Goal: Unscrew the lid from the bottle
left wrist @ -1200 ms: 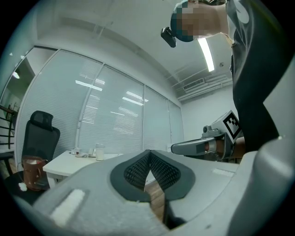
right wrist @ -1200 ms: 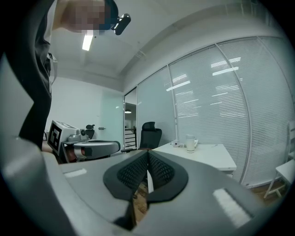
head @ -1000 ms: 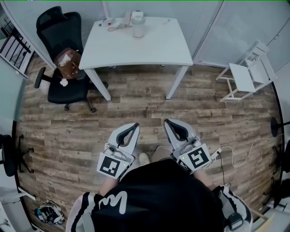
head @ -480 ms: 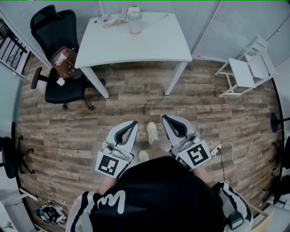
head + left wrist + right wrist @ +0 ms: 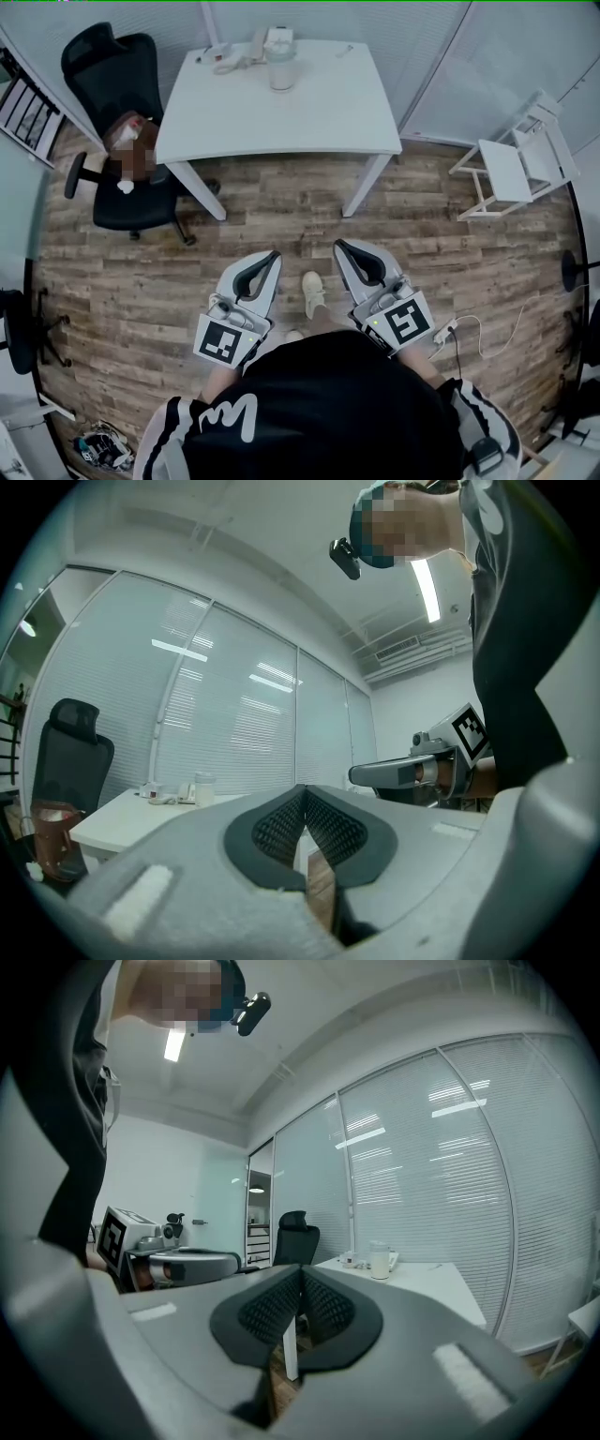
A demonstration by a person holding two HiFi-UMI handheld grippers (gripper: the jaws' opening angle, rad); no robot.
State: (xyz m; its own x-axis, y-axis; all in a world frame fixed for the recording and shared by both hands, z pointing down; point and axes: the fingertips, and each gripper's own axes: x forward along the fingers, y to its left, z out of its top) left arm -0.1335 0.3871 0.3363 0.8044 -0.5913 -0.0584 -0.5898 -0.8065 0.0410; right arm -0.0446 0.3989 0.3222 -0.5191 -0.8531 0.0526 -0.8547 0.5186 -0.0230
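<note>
A person stands on a wooden floor point(image 5: 281, 211), well back from a white table point(image 5: 319, 117), holding a tool in each hand at waist height. The left tool point(image 5: 272, 256) and the right tool point(image 5: 341, 247) point side by side toward the table. Each has its jaws pressed together with nothing between them. The bottle point(image 5: 282, 69) stands upright near the middle of the table's far edge, well apart from both tools, with its lid point(image 5: 379, 1244) on top. A few small white items point(image 5: 230, 54) lie just beside it toward the far left corner. A black office chair point(image 5: 112, 112) sits off the table's left edge and a white chair point(image 5: 511, 164) off its right. One shoe point(image 5: 314, 292) shows on the floor between the two tools.
</note>
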